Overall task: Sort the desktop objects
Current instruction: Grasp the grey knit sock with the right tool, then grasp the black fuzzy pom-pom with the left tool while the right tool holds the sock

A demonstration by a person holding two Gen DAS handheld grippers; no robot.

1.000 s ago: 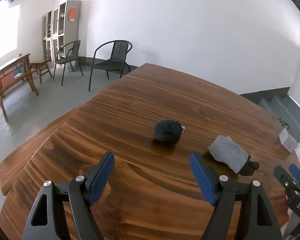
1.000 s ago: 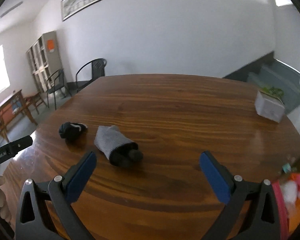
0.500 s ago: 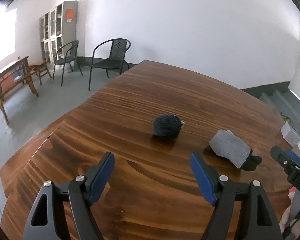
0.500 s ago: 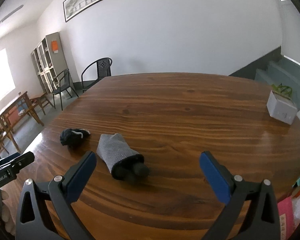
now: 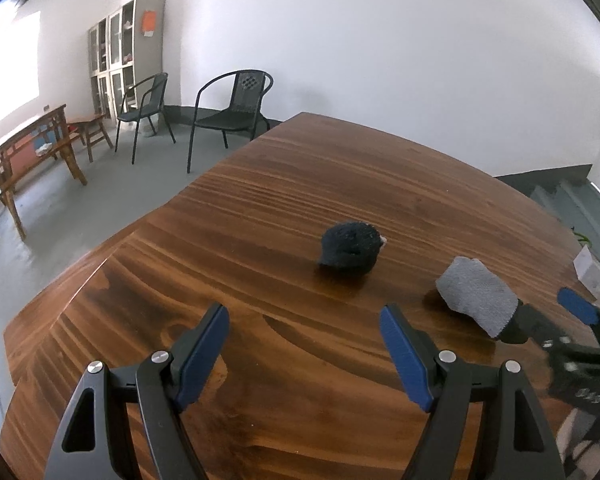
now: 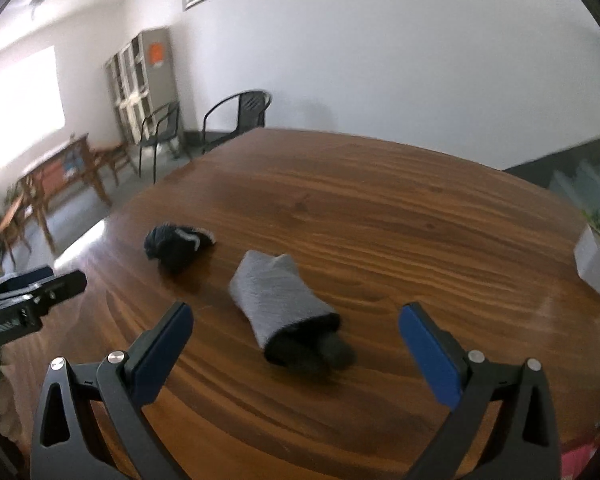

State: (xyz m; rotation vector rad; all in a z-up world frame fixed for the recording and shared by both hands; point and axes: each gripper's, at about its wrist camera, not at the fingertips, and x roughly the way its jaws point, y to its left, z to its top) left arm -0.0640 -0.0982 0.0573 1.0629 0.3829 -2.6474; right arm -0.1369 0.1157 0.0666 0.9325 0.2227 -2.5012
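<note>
right now the grey sock bundle [image 6: 278,294] lies on the wooden counter [image 6: 400,216], its dark end turned toward the right gripper [image 6: 296,334], and it sits in line with the gap between that gripper's blue pads, a little beyond them and touching neither. near it, to its left in the right wrist view, rests the dark sock bundle [image 6: 176,246], a white-edged bit showing at one side; the two bundles are near each other but apart. in the left wrist view the dark sock bundle [image 5: 350,246] lies out ahead of the left gripper [image 5: 306,354], a little right of its centre line, and the grey sock bundle [image 5: 476,296] lies off beyond its right finger. both grippers are spread wide with nothing between their pads, each hovering over bare wood near the counter's close edge. a white box [image 6: 596,262] stands near the far right rim of the counter, something green showing behind it. off the counter, two black metal chairs [image 5: 230,108] stand on the grey floor [image 5: 80,208] before a pale cabinet [image 5: 126,52], and a wooden bench [image 5: 32,148] sits near the bright window.
</note>
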